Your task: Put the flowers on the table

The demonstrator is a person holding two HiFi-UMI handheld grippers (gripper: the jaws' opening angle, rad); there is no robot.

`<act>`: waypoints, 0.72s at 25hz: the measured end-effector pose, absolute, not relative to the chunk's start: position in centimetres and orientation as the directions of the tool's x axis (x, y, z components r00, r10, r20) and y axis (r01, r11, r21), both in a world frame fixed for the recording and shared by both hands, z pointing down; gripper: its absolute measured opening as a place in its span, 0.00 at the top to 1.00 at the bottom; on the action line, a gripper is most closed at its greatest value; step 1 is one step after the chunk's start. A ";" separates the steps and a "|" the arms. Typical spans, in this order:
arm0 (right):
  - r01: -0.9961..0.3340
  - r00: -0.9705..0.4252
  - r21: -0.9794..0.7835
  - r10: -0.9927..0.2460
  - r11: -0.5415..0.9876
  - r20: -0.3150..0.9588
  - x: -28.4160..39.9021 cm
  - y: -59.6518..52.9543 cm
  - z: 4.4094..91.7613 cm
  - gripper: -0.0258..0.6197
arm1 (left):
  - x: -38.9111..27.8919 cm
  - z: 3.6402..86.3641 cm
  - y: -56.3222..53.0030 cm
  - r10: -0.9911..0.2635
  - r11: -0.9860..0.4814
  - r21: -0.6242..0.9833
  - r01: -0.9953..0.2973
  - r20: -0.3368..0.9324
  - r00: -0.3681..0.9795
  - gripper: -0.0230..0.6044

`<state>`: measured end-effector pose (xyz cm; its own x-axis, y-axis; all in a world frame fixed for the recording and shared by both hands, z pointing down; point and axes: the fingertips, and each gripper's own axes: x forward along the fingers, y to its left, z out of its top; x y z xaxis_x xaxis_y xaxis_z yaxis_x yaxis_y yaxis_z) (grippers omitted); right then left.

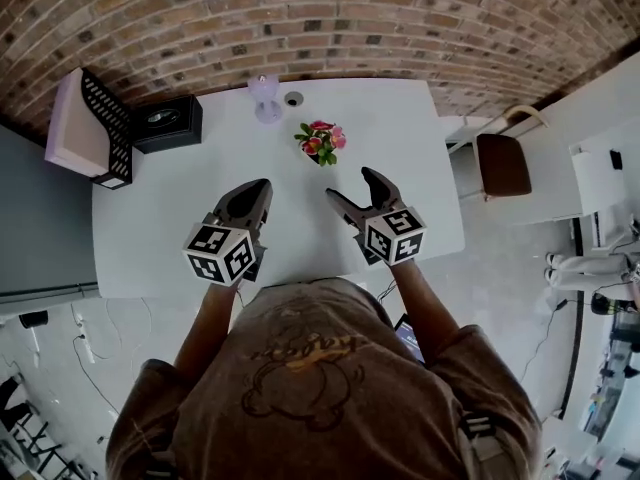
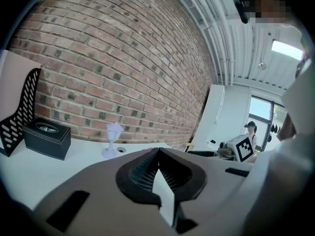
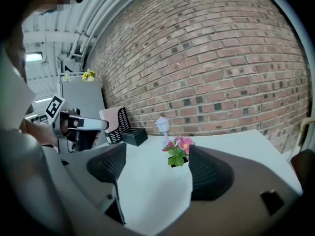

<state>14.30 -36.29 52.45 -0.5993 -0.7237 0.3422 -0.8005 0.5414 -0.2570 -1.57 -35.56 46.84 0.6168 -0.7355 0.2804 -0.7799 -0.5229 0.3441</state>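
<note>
A small bunch of pink and red flowers [image 1: 321,142] with green leaves stands on the white table [image 1: 190,228], toward the far middle. In the right gripper view the flowers [image 3: 177,151] sit beyond the jaws, nothing touching them. My right gripper [image 1: 348,190] hangs open over the table, a short way nearer than the flowers, with nothing between its fingers. My left gripper [image 1: 262,189] is shut and empty, to the left of the right one. In its own view the left gripper [image 2: 156,157] has its jaws closed tip to tip.
A pale lilac lamp-shaped ornament [image 1: 265,98] stands at the table's far edge by a round hole [image 1: 293,98]. A black tissue box [image 1: 166,122] and a black perforated file holder [image 1: 110,128] sit at the far left. A brown chair [image 1: 503,164] is right of the table. A brick wall lies behind.
</note>
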 end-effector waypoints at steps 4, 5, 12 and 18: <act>-0.815 -0.578 -0.268 -0.757 0.514 0.306 15.1 -34.8 50.4 0.36 | -1.3 46.4 -35.4 -0.728 -0.540 0.327 -0.776 0.281 0.625 0.93; -0.820 -0.570 -0.265 -0.766 0.507 0.298 15.3 -34.4 49.9 0.36 | -1.3 46.3 -35.4 -0.728 -0.543 0.322 -0.776 0.281 0.626 0.93; -0.852 -0.517 -0.255 -0.812 0.458 0.269 17.1 -32.1 47.7 0.37 | -1.4 45.5 -35.3 -0.739 -0.553 0.289 -0.781 0.263 0.621 0.93; -0.860 -0.503 -0.243 -0.826 0.448 0.257 17.2 -32.0 47.9 0.44 | -1.9 45.3 -35.2 -0.748 -0.556 0.272 -0.785 0.247 0.616 0.93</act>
